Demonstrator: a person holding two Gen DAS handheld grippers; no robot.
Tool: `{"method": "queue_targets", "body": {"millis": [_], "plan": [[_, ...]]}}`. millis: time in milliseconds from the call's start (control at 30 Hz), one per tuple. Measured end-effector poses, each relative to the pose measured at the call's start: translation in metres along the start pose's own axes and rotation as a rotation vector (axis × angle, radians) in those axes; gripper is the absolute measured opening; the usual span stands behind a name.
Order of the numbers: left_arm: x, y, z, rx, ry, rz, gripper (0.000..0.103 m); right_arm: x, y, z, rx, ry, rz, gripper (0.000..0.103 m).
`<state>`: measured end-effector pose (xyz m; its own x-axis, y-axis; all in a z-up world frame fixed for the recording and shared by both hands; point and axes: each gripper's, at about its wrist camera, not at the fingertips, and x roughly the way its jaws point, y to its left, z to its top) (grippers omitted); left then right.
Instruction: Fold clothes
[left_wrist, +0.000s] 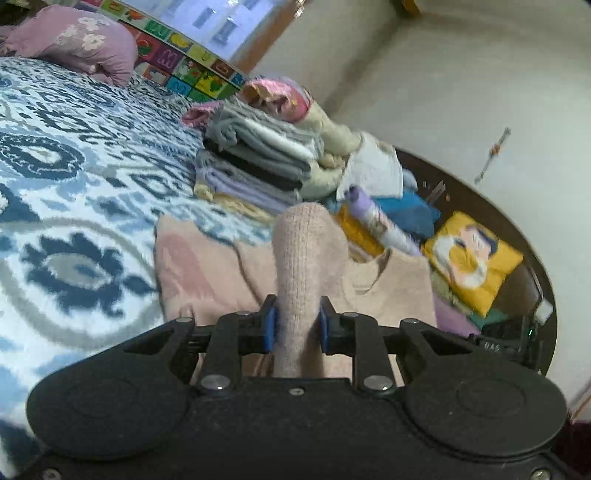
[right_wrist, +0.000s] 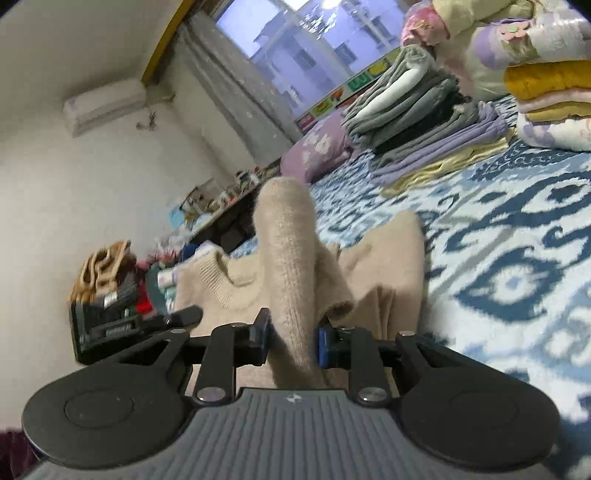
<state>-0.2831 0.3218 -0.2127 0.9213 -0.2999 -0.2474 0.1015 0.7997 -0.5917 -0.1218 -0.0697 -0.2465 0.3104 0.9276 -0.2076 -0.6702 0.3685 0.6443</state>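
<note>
A beige knitted sweater (left_wrist: 207, 273) lies spread on the blue-and-white patterned bedspread (left_wrist: 74, 177). My left gripper (left_wrist: 297, 328) is shut on a bunched fold of the sweater that stands up between its blue pads. In the right wrist view the same sweater (right_wrist: 384, 266) lies flat with its ribbed neckline at the left, and my right gripper (right_wrist: 291, 343) is shut on another upright fold of it. The other gripper's black body (right_wrist: 110, 325) shows at the left edge of the sweater.
A stack of folded grey, black and lilac clothes (left_wrist: 255, 158) sits further along the bed, with more folded piles (right_wrist: 546, 96) beside it. A lilac pillow (left_wrist: 77, 40) lies near the window. A yellow picture cushion (left_wrist: 472, 258) rests at the bed's edge.
</note>
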Motion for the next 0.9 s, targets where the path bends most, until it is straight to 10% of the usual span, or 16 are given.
{"method": "queue_targets", "body": {"millis": [900], "plan": [[0.099, 0.087, 0.058, -0.025, 0.014, 0.149, 0.02, 0.13, -0.092, 0.067, 0.151, 0.035, -0.099, 0.022]]}}
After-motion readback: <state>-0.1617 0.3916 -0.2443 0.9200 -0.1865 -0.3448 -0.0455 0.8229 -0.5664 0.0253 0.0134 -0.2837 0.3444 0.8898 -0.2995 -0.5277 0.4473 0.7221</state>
